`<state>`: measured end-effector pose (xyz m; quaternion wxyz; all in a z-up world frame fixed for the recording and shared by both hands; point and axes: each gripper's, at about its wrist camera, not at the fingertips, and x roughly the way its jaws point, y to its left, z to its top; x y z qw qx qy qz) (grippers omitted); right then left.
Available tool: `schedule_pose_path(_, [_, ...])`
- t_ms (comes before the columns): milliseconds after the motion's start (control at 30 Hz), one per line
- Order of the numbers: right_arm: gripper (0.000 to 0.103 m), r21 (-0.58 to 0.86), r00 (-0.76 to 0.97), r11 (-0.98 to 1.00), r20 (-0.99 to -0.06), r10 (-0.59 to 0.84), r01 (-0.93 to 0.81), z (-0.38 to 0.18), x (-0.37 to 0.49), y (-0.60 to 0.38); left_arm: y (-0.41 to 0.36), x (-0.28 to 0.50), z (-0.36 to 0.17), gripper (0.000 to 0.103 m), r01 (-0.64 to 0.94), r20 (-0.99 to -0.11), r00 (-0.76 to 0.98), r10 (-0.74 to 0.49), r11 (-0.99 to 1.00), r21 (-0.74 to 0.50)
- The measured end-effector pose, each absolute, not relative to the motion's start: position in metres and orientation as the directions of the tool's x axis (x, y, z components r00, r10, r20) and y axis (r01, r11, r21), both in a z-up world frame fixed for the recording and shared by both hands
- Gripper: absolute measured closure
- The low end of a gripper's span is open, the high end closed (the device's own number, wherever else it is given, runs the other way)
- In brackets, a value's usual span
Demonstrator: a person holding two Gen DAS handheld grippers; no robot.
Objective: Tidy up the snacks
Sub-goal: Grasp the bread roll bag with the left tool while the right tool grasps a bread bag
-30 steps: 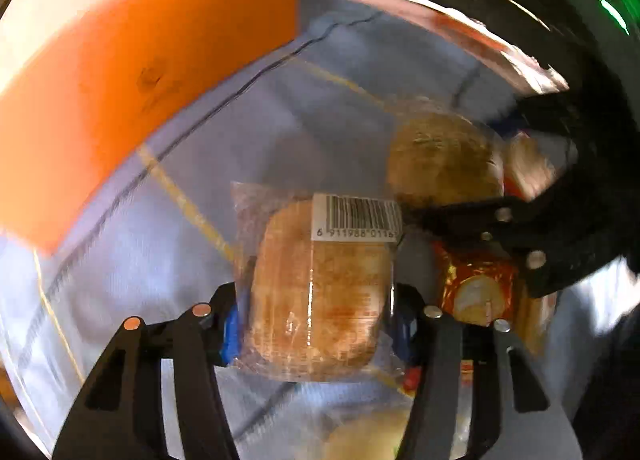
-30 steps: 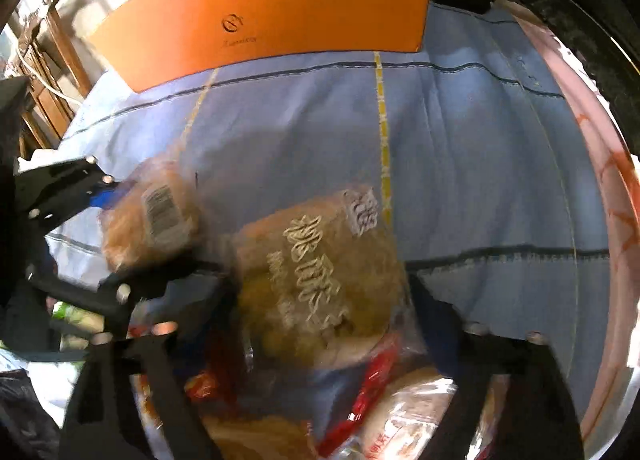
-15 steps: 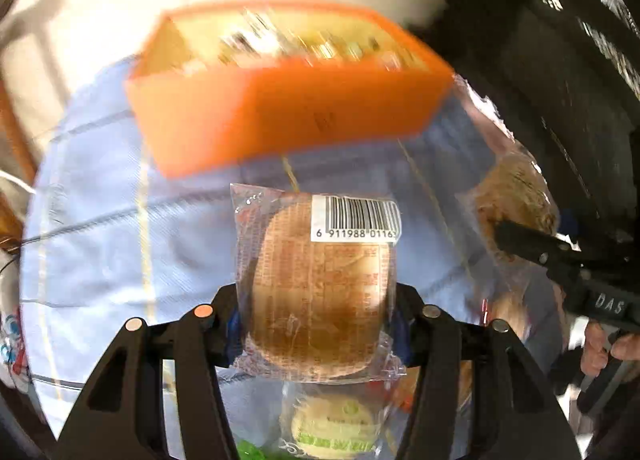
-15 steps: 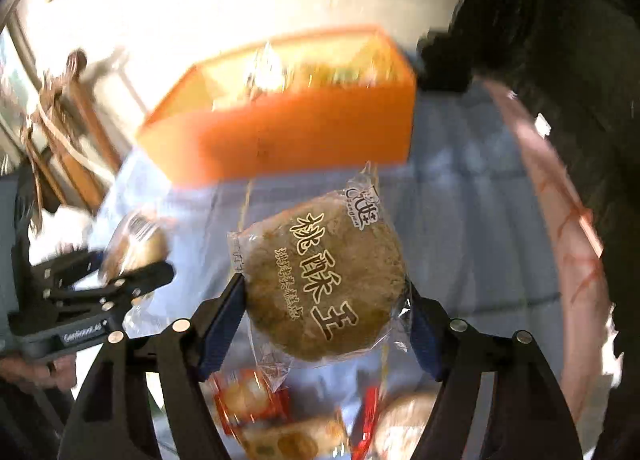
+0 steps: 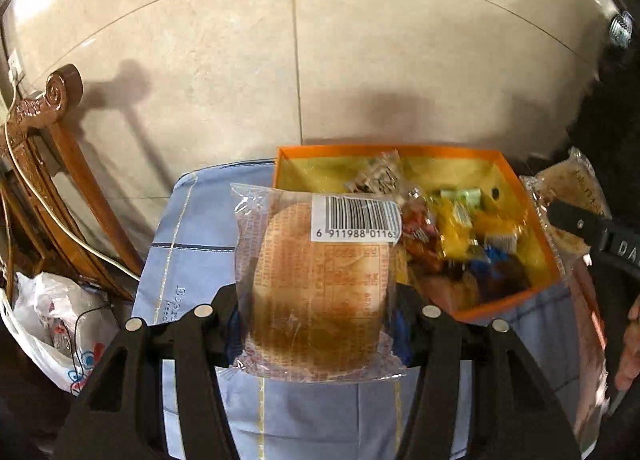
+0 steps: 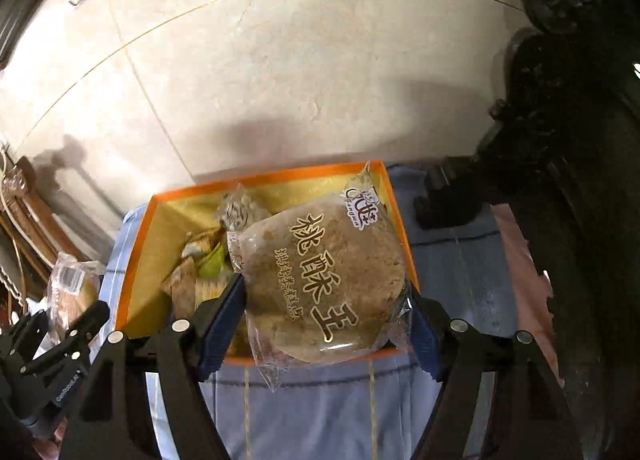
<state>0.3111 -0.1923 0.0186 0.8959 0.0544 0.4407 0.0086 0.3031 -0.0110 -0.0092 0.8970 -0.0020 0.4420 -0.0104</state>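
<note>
Both snacks hang above or just short of the orange box (image 5: 504, 306), so the step in hand looks like dropping them in; to do it well, carry each packet past the box's near wall and over a bare patch of the yellow floor before letting go; lower it first, since the crackly wrap could slide off the heap already inside.

The left hand-held gripper (image 5: 316, 314) is clamped on the bun (image 5: 316, 284) by its two sides; the bun sits short of the box's near-left corner, over the blue cloth (image 5: 192, 244); it is a pale brown round in clear wrap, barcode at its top.

The right hand-held gripper (image 6: 324, 312) grips the cookie (image 6: 320, 284) the same way; the cookie hangs over the box's near-right part; it is a flat, rough, brown disc in clear wrap with gold characters, and looks brittle, so a gentle release suits it.
</note>
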Motion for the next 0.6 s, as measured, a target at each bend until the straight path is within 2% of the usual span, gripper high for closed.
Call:
schedule_pose_path(67, [0.028, 0.072, 0.612, 0.997, -0.790, 0.040, 0.028, 0.021, 0.315, -0.183, -0.009, 0.310, -0.010, 0.049, 0.022, -0.805, 0.591, -0.057, 0.998, -0.054])
schedule_pose_path(133, [0.028, 0.056, 0.614, 0.998, -0.789, 0.036, 0.013, 0.021, 0.319, -0.176, -0.009, 0.315, -0.004, 0.049, 0.022, -0.801, 0.598, -0.043, 0.999, -0.037])
schedule_pose_path(167, [0.025, 0.058, 0.620, 0.998, -0.783, 0.041, 0.008, 0.021, 0.320, -0.173, -0.011, 0.318, -0.005, 0.042, 0.017, -0.794, 0.607, -0.042, 0.999, -0.040])
schedule_pose_path(200, [0.012, 0.056, 0.638, 0.998, -0.769, 0.038, 0.009, 0.021, 0.321, -0.172, -0.010, 0.321, -0.007, 0.033, 0.020, -0.788, 0.613, -0.060, 0.998, -0.061])
schedule_pose_path(233, [0.004, 0.044, 0.650, 0.999, -0.760, 0.032, 0.003, 0.020, 0.321, -0.173, -0.006, 0.320, -0.005, 0.013, 0.021, -0.779, 0.620, -0.092, 0.995, -0.101])
schedule_pose_path(267, [0.004, 0.028, 0.666, 1.000, -0.745, 0.026, -0.008, 0.022, 0.320, -0.172, -0.001, 0.314, 0.001, 0.004, -0.001, -0.774, 0.630, -0.072, 0.996, -0.094])
schedule_pose_path(333, [0.004, 0.000, 0.690, 0.999, -0.723, 0.029, -0.042, 0.026, 0.310, -0.170, -0.004, 0.307, 0.006, 0.004, -0.039, -0.752, 0.659, 0.028, 0.999, 0.004])
schedule_pose_path(400, [0.004, -0.023, 0.680, 0.998, -0.733, 0.017, -0.050, 0.029, 0.307, -0.172, -0.008, 0.303, 0.004, 0.004, -0.030, -0.747, 0.661, 0.068, 0.997, 0.064])
schedule_pose_path(500, [0.004, -0.011, 0.675, 0.997, -0.737, 0.040, -0.071, 0.031, 0.278, -0.185, -0.005, 0.276, -0.010, 0.004, 0.047, -0.795, 0.606, -0.026, 0.999, 0.004])
schedule_pose_path(600, [0.004, -0.019, 0.654, 0.985, -0.750, 0.100, -0.173, 0.019, 0.228, -0.198, -0.004, 0.232, -0.028, 0.004, 0.139, -0.820, 0.568, -0.071, 0.990, 0.010])
